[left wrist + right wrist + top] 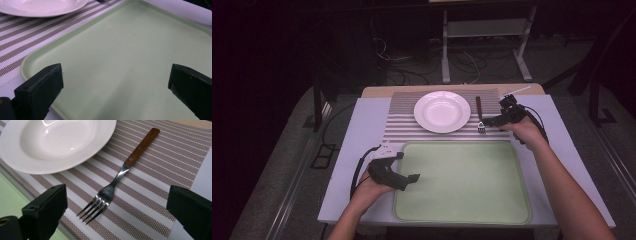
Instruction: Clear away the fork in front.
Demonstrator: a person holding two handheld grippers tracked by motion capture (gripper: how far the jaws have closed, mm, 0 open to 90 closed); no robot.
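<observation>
Jaws spread wide and holding nothing on both grippers. At lower left of the high view, the left gripper (404,167) hangs over the near-left edge of the bare green tray (462,182). At upper right, the right gripper (488,120) hovers beside the fork (117,176), which lies on the striped placemat (155,160) just right of the white plate (442,111).

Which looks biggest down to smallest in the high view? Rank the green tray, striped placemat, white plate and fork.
1. green tray
2. striped placemat
3. white plate
4. fork

The tray sits nearest the camera, which flatters it a little, but its lead looks clear.
</observation>
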